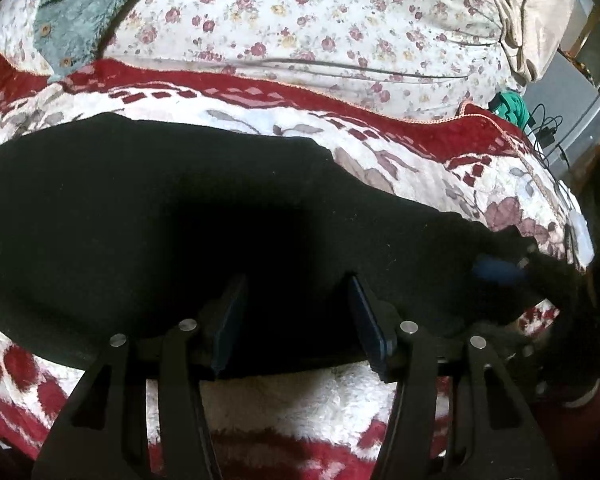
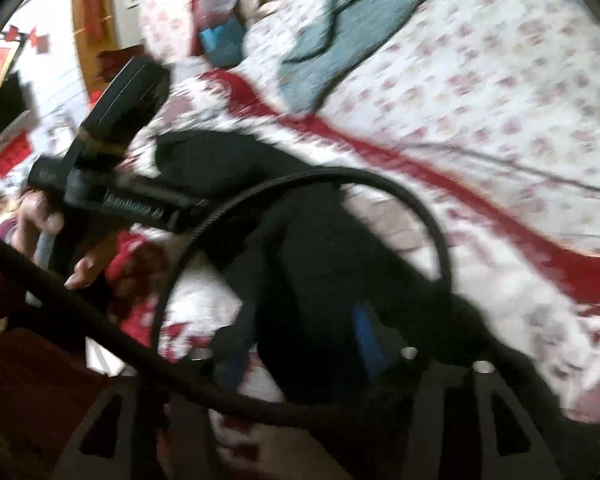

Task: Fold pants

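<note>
Below, black pants (image 1: 140, 208) lie between the parted pads of both the left gripper (image 1: 298, 320) and right gripper (image 2: 304, 340).

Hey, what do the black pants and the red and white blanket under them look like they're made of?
Black pants: likely a soft knit or fleece; matte, no sheen, limp drape. Red and white blanket: plush fleece, by its fuzzy, tufted pile. Neither is certain.
</note>
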A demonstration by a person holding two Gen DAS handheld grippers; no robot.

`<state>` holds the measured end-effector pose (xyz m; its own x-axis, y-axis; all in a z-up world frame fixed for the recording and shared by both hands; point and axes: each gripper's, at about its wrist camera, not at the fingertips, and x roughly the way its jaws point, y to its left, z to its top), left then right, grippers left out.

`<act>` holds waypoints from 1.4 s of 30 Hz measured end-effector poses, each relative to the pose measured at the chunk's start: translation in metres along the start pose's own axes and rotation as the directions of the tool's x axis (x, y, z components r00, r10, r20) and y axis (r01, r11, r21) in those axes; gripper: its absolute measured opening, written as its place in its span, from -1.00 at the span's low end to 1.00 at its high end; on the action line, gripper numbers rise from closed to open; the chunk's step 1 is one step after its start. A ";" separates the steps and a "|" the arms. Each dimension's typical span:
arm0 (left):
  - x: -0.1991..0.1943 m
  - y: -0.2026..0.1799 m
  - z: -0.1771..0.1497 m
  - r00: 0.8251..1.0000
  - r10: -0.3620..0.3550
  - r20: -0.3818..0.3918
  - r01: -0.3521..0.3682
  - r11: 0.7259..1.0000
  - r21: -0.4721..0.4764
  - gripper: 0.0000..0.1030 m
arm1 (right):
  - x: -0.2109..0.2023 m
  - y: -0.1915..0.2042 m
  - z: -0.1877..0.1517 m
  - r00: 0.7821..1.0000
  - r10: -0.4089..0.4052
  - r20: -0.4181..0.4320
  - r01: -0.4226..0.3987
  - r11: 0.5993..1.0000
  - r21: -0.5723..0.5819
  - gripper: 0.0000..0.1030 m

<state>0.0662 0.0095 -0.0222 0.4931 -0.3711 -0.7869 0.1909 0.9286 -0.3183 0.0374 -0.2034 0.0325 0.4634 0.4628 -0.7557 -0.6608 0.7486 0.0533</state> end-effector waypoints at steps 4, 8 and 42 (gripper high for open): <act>0.000 -0.002 -0.004 1.000 -0.002 0.026 0.002 1.000 0.017 0.17 | -0.001 -0.025 -0.015 0.992 -0.124 -0.022 0.126 0.983 0.137 0.11; 0.000 0.000 -0.006 0.999 -0.011 0.051 0.011 1.000 -0.001 0.17 | 0.004 -0.046 -0.029 0.997 -0.079 -0.015 0.080 0.953 0.291 0.11; -0.032 -0.064 0.003 0.982 -0.101 0.159 0.072 0.981 0.181 0.17 | -0.093 -0.035 -0.101 0.976 -0.217 0.018 0.158 0.763 0.626 0.43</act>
<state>0.0410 -0.0379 0.0251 0.5996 -0.4575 -0.6566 0.3765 0.8853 -0.2730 -0.0421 -0.3207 0.0354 0.6065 0.2975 -0.7373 -0.0613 0.9421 0.3297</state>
